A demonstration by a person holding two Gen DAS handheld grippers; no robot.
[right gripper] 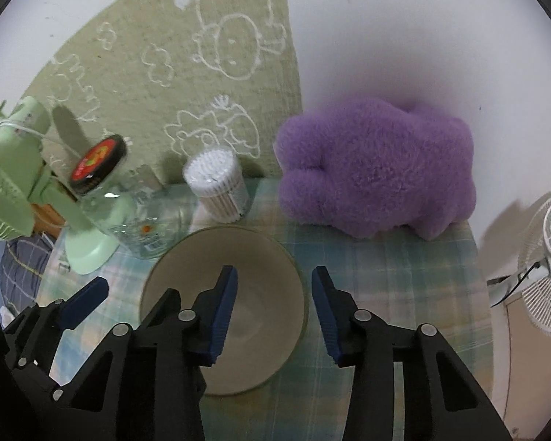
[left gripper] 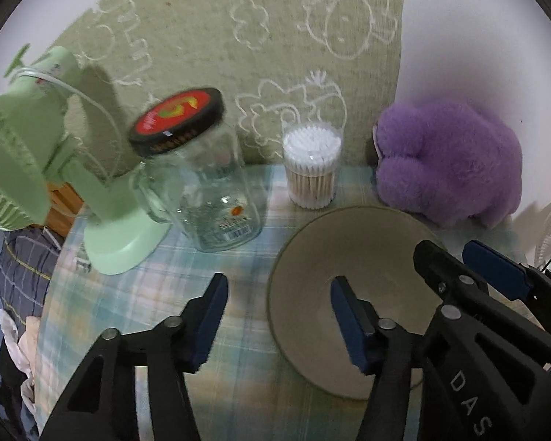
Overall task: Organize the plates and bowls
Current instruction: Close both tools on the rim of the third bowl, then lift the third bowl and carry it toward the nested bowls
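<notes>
A beige bowl point(left gripper: 349, 257) sits on the plaid-clothed table; it also shows in the right wrist view point(right gripper: 238, 257). My left gripper point(left gripper: 279, 316) is open, its jaws straddling the bowl's left rim, one finger inside the bowl and one outside over the cloth. My right gripper point(right gripper: 273, 305) is open, its jaws straddling the bowl's right rim, the left finger inside the bowl. The right gripper shows in the left wrist view point(left gripper: 470, 268) at the bowl's right side. The left gripper shows at the lower left of the right wrist view, with one blue pad point(right gripper: 84, 299) visible.
A glass jar point(left gripper: 209, 191) with a black-and-red lid, a green desk fan point(left gripper: 73, 169), a tub of cotton swabs point(left gripper: 312, 169) and a purple plush toy point(left gripper: 448, 169) stand behind the bowl. A white fan point(right gripper: 547, 264) is off the table's right edge.
</notes>
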